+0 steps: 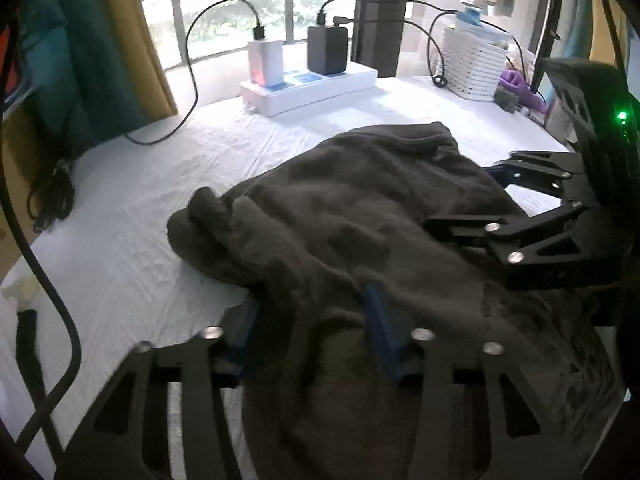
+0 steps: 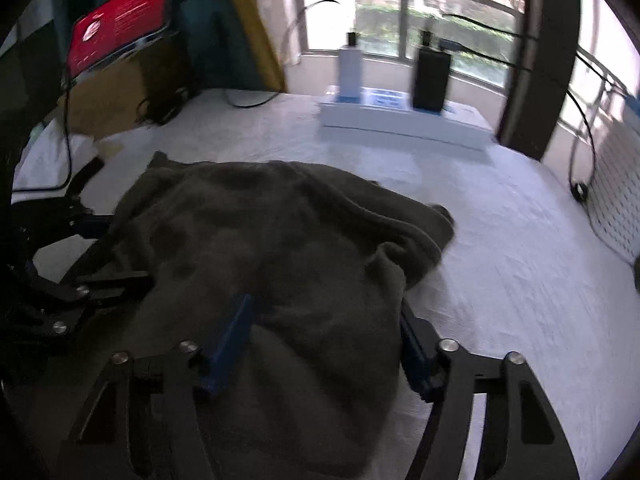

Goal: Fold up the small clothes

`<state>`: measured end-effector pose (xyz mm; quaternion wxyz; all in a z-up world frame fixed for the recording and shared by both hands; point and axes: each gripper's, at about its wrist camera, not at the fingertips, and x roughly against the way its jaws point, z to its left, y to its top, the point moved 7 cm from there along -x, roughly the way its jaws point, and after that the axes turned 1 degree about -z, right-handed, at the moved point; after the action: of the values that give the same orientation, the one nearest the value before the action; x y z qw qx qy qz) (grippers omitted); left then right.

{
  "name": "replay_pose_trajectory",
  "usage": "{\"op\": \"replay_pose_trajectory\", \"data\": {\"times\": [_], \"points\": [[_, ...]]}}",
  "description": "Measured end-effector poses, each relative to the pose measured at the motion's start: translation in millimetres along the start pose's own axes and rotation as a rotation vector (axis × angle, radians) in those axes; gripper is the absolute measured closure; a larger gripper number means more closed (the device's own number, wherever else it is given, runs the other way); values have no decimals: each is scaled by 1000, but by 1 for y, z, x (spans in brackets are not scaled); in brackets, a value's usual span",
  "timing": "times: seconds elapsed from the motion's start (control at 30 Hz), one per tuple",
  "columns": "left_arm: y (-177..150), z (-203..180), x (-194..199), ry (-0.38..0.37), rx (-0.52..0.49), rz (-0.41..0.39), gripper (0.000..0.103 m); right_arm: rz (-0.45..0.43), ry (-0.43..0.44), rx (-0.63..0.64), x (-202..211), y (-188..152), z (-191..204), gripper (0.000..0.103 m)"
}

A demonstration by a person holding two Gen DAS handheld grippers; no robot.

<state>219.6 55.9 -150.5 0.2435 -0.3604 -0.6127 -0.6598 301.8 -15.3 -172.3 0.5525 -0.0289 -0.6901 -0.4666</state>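
A dark grey-brown garment (image 1: 340, 216) lies crumpled on the white sheet (image 1: 132, 240), and everything else is placed from it. The left gripper (image 1: 312, 320) straddles the garment's near edge: its two blue fingers (image 1: 378, 320) stand apart with a hump of cloth bunched between them, one finger at the cloth's left border, the other sunk into a fold. Whether the pads actually press the fabric cannot be told, since the cloth hides their inner faces. The right gripper (image 2: 324, 336) sits likewise over the garment's near edge, blue fingers (image 2: 232, 332) spread with a thick ridge of cloth between them; again the contact itself is hidden (the right-wrist view is smeared by motion blur). In each wrist view the other gripper shows at the garment's side, its black linkage lying against the cloth.

Beyond the garment, toward the window (image 1: 248, 4), a white box (image 1: 308, 88) rests on the sheet with a white charger block (image 1: 266, 62) and a black one (image 1: 327, 50) standing on it, each with a cable plugged in. To the garment's far right stands a white woven basket (image 1: 474, 66). To its far left hang a teal and yellow curtain (image 1: 100, 52), and a red screen (image 2: 120, 20) glows there.
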Motion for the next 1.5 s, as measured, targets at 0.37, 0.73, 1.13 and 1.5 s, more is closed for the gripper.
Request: {"op": "replay_pose_trajectory", "data": {"times": [0.37, 0.73, 1.13, 1.5], "points": [[4, -10, 13, -23, -11, -37, 80, -28, 36, -3, 16, 1, 11, 79], [7, -20, 52, -36, 39, -125, 80, -118, 19, -28, 69, -4, 18, 80], [1, -39, 97, -34, 12, -210, 80, -207, -18, -15, 121, -12, 37, 80], [2, -56, 138, -25, -33, -295, 80, -297, -48, -12, 173, -19, 48, 80]]}}
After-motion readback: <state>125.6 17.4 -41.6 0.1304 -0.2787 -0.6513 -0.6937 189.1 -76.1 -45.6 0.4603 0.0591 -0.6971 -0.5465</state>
